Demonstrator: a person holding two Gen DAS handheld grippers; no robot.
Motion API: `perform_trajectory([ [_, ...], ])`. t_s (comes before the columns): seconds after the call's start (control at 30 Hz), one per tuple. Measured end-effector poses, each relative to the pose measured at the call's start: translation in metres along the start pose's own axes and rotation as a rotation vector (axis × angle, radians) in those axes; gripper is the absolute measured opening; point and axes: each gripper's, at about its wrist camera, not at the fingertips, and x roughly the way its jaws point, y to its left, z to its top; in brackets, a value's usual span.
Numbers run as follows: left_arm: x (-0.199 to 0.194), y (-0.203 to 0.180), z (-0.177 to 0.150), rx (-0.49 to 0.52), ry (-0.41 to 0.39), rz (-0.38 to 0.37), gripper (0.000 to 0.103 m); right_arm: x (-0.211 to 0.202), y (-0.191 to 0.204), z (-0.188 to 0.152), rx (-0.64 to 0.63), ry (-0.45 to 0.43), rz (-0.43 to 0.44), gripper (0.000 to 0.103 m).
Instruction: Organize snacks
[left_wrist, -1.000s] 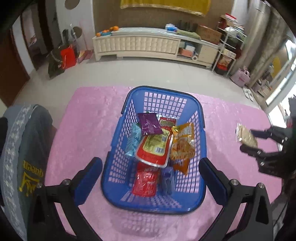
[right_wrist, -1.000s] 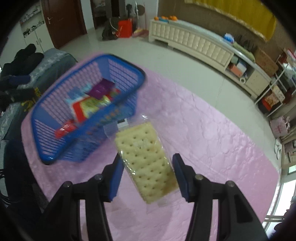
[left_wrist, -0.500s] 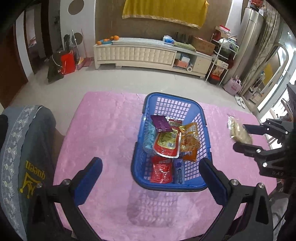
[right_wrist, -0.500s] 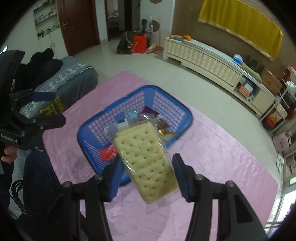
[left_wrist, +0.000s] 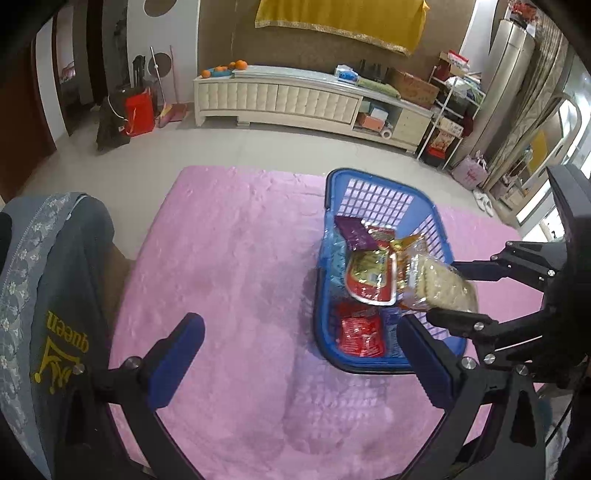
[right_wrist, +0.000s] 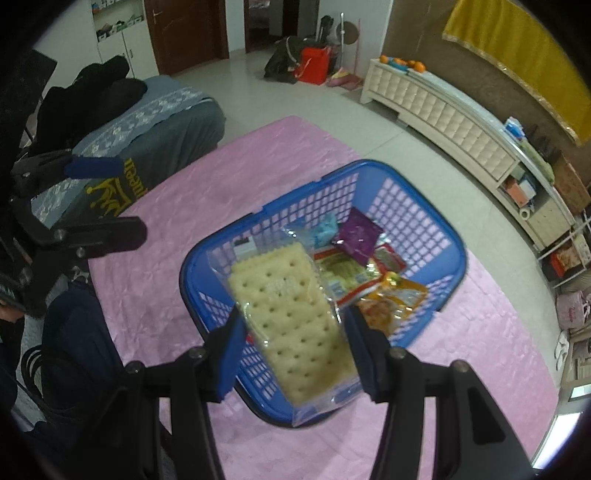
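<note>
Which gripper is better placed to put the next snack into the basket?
Right. The right gripper holds the cracker pack over the blue basket; the left gripper is open, empty, and beside it.

Both grippers are matte black frames: the left gripper (left_wrist: 301, 354) and right gripper (right_wrist: 293, 341) carry blue pads inside the fingers, with silver screws behind the jaws.

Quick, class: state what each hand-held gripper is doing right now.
Left hand-held gripper: open, holding nothing.
Right hand-held gripper: closed on the cracker packet, above the blue basket.
</note>
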Motion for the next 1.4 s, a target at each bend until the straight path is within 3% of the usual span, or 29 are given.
perform_trajectory([
  [0.23,0.018,0.014,-0.003,-0.022,0.021,-0.010,0.103,0.037,0.006,0.001,-0.006,0.071,0.011,0.058],
  [0.43,0.025,0.021,-0.008,-0.034,0.034,-0.015,0.103,0.046,0.012,-0.001,-0.025,0.082,0.021,0.058],
  [0.67,0.014,0.016,-0.019,-0.035,0.007,-0.010,0.103,0.043,0.011,-0.007,0.016,0.068,0.013,0.069],
  [0.87,-0.015,-0.004,-0.037,-0.010,-0.076,0.015,0.103,0.001,0.006,-0.041,0.161,-0.089,0.023,0.072],
  [0.97,-0.035,-0.013,-0.053,-0.065,-0.129,-0.011,0.103,-0.023,0.011,-0.062,0.221,-0.157,-0.015,0.074],
  [1.3,-0.081,-0.065,-0.115,-0.081,-0.266,-0.002,0.103,-0.109,0.027,-0.170,0.545,-0.463,-0.263,0.075],
  [1.4,-0.097,-0.088,-0.133,-0.028,-0.340,0.047,0.103,-0.135,0.037,-0.193,0.602,-0.528,-0.316,0.084],
])
